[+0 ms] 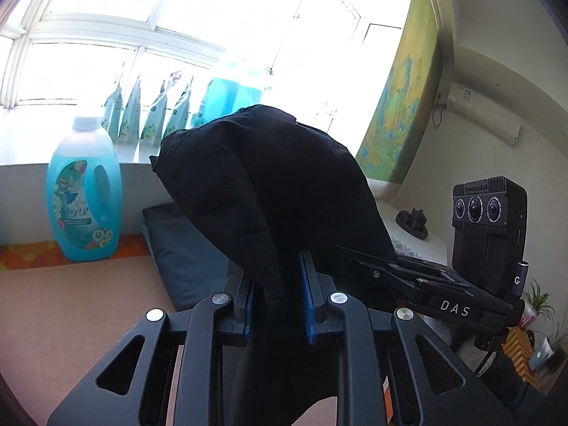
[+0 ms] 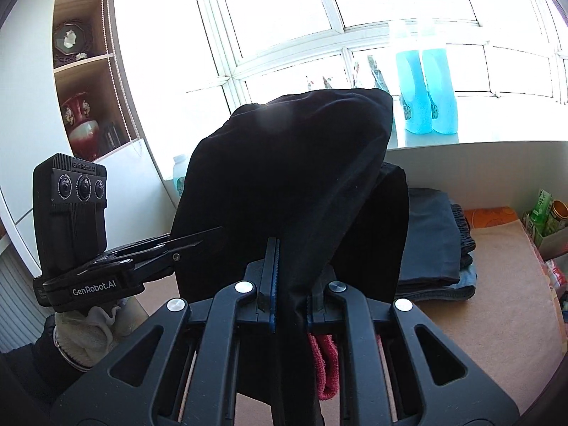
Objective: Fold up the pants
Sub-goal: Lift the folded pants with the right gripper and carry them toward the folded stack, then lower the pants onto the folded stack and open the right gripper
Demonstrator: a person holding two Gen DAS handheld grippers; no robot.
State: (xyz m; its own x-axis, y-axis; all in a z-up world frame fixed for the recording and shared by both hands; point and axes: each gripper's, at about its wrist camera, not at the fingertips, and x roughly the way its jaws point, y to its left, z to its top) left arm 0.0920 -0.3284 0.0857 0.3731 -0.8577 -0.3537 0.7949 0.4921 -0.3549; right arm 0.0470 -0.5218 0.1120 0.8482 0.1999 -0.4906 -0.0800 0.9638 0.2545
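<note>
The black pants [image 1: 269,184] hang lifted in the air, bunched over both grippers. My left gripper [image 1: 278,284] is shut on a fold of the pants between its blue pads [image 1: 307,294]. My right gripper [image 2: 291,284] is shut on another fold of the same pants [image 2: 291,163]. The right gripper also shows in the left wrist view [image 1: 426,277], close on the right. The left gripper shows in the right wrist view [image 2: 142,262], close on the left. The cloth hides the fingertips of both.
A stack of folded dark and blue clothes [image 2: 436,245] lies on the tan surface [image 2: 497,319] by the window wall; it also shows in the left wrist view [image 1: 184,248]. A blue detergent bottle [image 1: 83,191] stands at left. A red cloth [image 2: 323,365] lies under the right gripper.
</note>
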